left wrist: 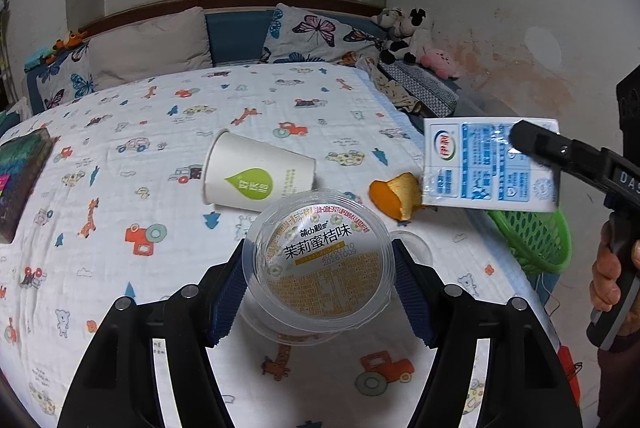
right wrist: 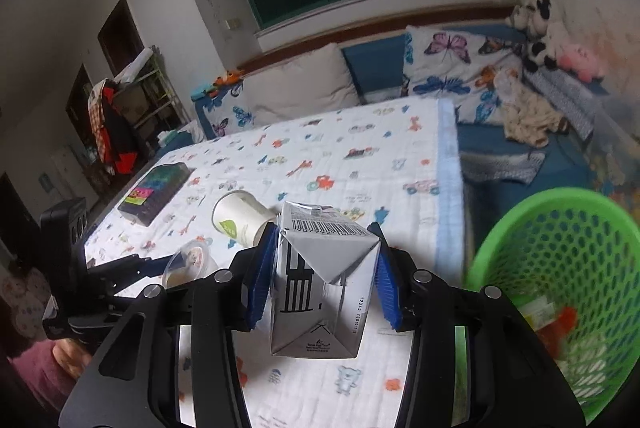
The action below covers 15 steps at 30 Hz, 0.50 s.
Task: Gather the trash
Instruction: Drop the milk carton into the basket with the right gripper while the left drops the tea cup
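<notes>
Left claw [left wrist: 318,280] grips jelly cup [left wrist: 320,260]; right claw [right wrist: 324,272] seemingly clamps milk carton [right wrist: 324,288]

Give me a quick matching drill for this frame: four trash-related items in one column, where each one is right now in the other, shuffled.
Items:
1. milk carton
2. clear plastic cup
3. paper cup
4. orange peel

Places:
A. lying on its side on the bedspread
B. clamped in the left gripper
C. clamped in the right gripper
D. loose on the bedspread, beside the green basket

Pairs: 1-C, 2-B, 3-A, 4-D
</notes>
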Motion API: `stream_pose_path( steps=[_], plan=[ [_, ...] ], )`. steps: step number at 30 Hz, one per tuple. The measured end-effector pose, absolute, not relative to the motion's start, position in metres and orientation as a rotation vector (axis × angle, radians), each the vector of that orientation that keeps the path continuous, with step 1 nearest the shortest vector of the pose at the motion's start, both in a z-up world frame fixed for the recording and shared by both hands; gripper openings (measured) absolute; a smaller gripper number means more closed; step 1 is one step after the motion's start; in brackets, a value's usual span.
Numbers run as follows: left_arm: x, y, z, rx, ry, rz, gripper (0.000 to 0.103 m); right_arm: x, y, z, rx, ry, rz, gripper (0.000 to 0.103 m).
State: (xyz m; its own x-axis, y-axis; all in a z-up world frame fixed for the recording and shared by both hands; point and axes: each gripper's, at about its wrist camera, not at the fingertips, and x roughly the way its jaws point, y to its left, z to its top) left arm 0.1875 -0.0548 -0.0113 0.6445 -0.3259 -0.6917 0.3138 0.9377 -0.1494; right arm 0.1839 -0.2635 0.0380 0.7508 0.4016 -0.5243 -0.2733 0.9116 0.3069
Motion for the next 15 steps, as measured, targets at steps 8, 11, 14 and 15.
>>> stream_pose_path(
  steps=[8,11,14,15],
  plan=[
    [0.186,-0.076,-0.003,-0.003,0.779,-0.413,0.066,0.165,-0.296,0.043,0.197,0.592,0.252,0.046],
    [0.187,-0.089,-0.001,0.008,0.777,-0.440,0.066,0.158,-0.310,0.041,0.184,0.585,0.196,0.046],
    [0.190,-0.106,0.004,0.018,0.774,-0.478,0.066,0.151,-0.326,0.036,0.171,0.586,0.135,0.046],
    [0.191,-0.114,0.005,0.026,0.773,-0.493,0.066,0.150,-0.332,0.034,0.167,0.589,0.110,0.046]
  ],
)
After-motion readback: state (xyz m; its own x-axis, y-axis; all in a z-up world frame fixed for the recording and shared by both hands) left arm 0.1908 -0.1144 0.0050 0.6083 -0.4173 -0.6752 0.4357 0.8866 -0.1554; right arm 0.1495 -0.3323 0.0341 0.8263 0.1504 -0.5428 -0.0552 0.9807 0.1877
